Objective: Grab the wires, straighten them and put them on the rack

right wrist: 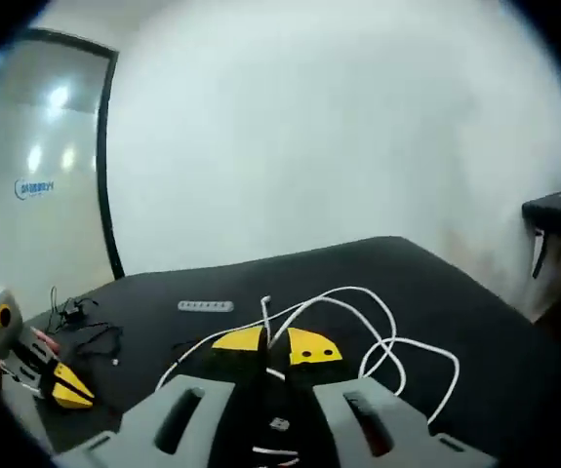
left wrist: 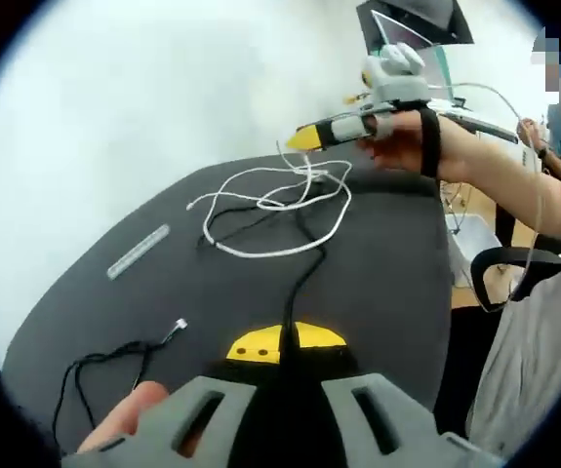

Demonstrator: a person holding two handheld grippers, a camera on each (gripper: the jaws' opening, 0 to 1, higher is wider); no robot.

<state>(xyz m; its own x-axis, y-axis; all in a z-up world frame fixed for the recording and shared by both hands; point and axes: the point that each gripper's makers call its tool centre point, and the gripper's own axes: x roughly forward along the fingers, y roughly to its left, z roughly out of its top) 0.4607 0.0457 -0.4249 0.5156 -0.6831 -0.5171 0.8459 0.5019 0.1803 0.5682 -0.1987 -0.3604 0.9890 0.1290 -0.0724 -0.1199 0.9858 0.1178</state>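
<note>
In the left gripper view, the left claw is closed on a black wire that runs from its yellow tips toward 12 o'clock across the dark counter. Farther along that line lies the white wire, looped loosely. At 1 o'clock beyond it, the right claw hovers by the loops' far edge. In the right gripper view, the right claw is closed on the white wire, which trails to 2 o'clock. The grey rack lies at 10 o'clock of the left claw, its length slanting toward 1 o'clock.
</note>
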